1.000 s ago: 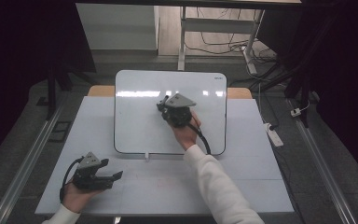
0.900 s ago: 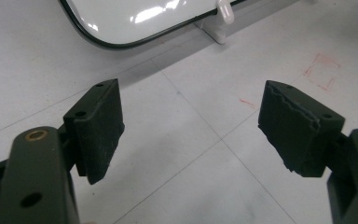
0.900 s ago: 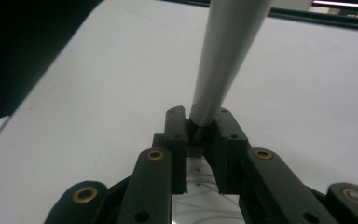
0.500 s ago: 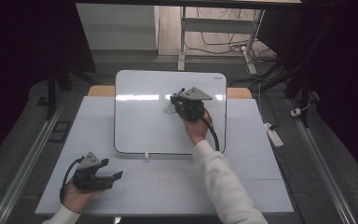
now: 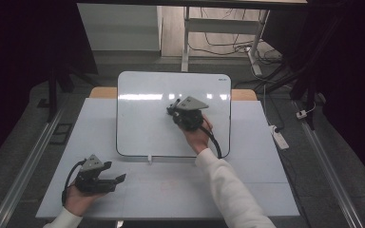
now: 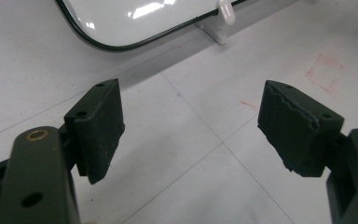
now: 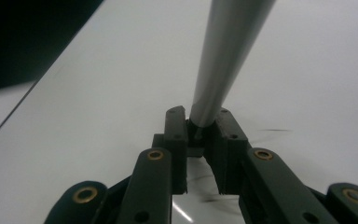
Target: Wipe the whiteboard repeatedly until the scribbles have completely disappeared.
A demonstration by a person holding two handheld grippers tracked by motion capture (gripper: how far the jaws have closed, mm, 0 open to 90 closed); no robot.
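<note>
A white board (image 5: 142, 128) with a dark rim lies at the middle of the pale table (image 5: 261, 180). My right gripper (image 5: 175, 108) hovers over the board's upper right part, pointing left and away. In the right gripper view its jaws (image 7: 200, 122) are shut on a grey pen-like rod (image 7: 223, 51), which rises from between them, blurred. Thin dark strokes (image 7: 270, 131) mark the board beside the jaws. My left gripper (image 5: 118, 179) rests near the table's front left corner. Its jaws (image 6: 191, 130) stand wide open with bare table between them.
In the left gripper view the board's rounded corner (image 6: 135, 18) and a small white clip (image 6: 223, 14) at its near edge lie ahead. Faint red marks (image 6: 324, 72) are on the table. A power strip (image 5: 279, 137) lies on the floor at the right.
The right gripper shifted a little to the right over the board, then came back left and nearer. The left gripper has stayed where it was.
</note>
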